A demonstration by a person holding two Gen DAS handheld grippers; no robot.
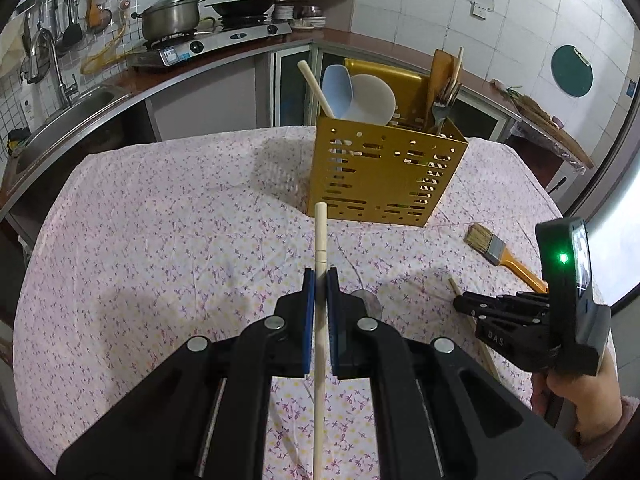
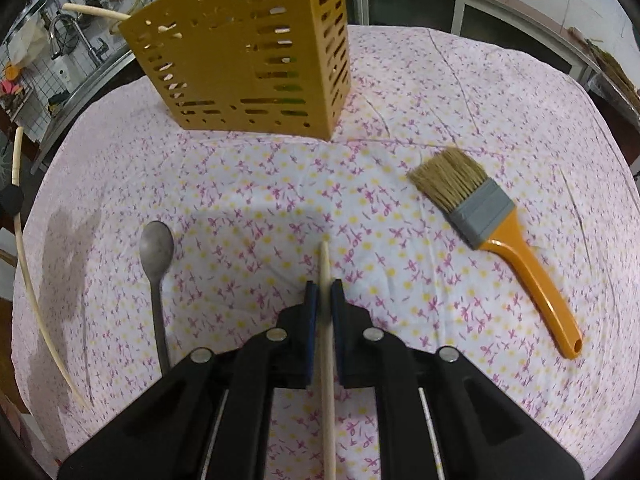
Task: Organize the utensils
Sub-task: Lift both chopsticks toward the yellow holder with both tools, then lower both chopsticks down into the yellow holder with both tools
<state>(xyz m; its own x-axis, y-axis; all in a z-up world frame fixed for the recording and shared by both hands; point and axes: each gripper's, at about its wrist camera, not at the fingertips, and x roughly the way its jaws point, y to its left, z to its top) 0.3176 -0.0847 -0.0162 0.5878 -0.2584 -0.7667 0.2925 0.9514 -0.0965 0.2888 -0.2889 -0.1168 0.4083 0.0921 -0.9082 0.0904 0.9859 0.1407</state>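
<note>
My left gripper (image 1: 320,276) is shut on a pale wooden chopstick (image 1: 321,236) that points toward the gold perforated utensil holder (image 1: 384,176). The holder stands on the flowered tablecloth (image 1: 160,220) with a chopstick, scoops, a wooden spatula and forks inside. My right gripper (image 2: 325,288) is shut on a second chopstick (image 2: 325,264), low over the cloth in front of the holder (image 2: 248,52). A metal spoon (image 2: 157,248) lies on the cloth to its left. In the left wrist view the right gripper (image 1: 460,304) sits at the right, held by a hand (image 1: 576,396).
An orange-handled paintbrush (image 2: 492,232) lies on the cloth to the right of the holder. Beyond the table run a counter with a sink (image 1: 68,112), a stove with a pot (image 1: 172,20), and cabinets. The left-held chopstick (image 2: 24,240) curves along the right wrist view's left edge.
</note>
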